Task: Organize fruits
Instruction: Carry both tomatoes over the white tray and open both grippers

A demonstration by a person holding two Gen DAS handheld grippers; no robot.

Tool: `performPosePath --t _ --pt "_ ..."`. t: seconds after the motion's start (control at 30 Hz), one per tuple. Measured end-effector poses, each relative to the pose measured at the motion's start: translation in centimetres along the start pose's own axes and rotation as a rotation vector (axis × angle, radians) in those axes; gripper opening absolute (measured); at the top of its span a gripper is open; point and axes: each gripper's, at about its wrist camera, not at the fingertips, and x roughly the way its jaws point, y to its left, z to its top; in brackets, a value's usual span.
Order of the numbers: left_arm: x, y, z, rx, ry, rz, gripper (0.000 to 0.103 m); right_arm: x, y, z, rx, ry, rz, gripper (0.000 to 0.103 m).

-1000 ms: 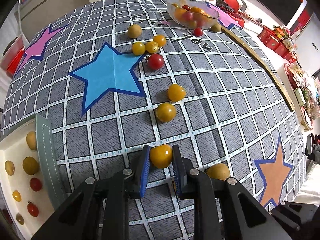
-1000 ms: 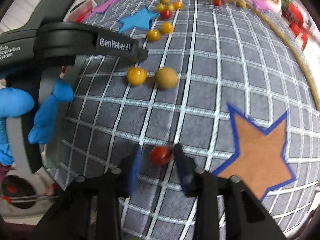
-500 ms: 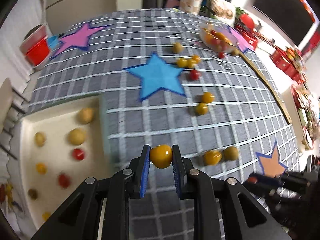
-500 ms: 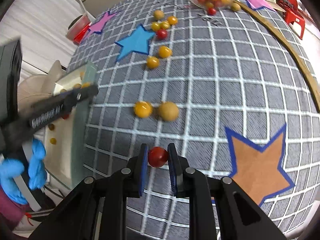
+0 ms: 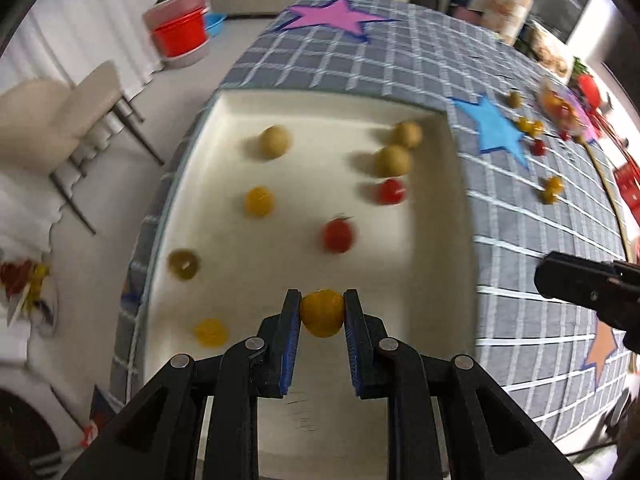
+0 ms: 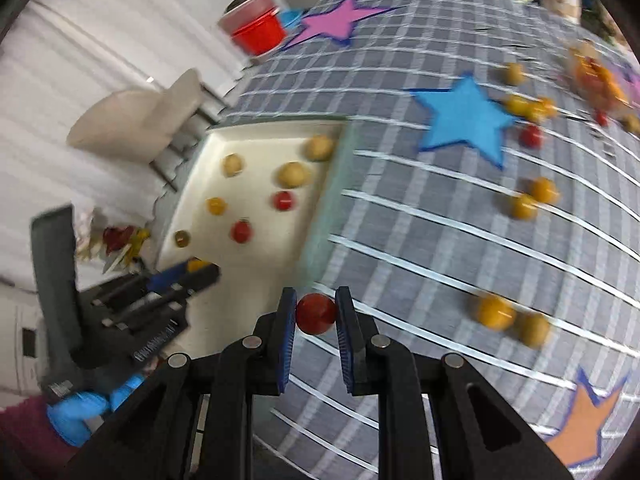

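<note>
My left gripper is shut on a yellow tomato and holds it above the near part of the white tray. Several yellow, tan and red fruits lie in the tray. My right gripper is shut on a red tomato and hangs over the grey checked cloth, just right of the tray. The left gripper also shows in the right wrist view, over the tray's near end. Loose yellow fruits lie on the cloth to the right.
A clear bowl of fruit stands at the far right. More loose fruits lie near the blue star. A beige chair and a red bucket stand on the floor to the left, beyond the table edge.
Both grippers have swung left with their fruits. The left one has gone from over the cloth to over the tray. The right one has come close to the tray's right edge.
</note>
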Motion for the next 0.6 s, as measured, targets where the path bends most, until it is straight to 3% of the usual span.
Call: performPosePath --t 0.27,0.6 --pt "1.8 2.4 0.8 -0.06 -0.008 0.045 0.023 5.3 3.7 3.5 -0.062 0.087 -0.012 0.021" --pt "3.1 3.2 1.1 -0.081 0.014 0.061 0.023 8.9 4.0 4.9 -0.096 0.159 -0.103 0.021"
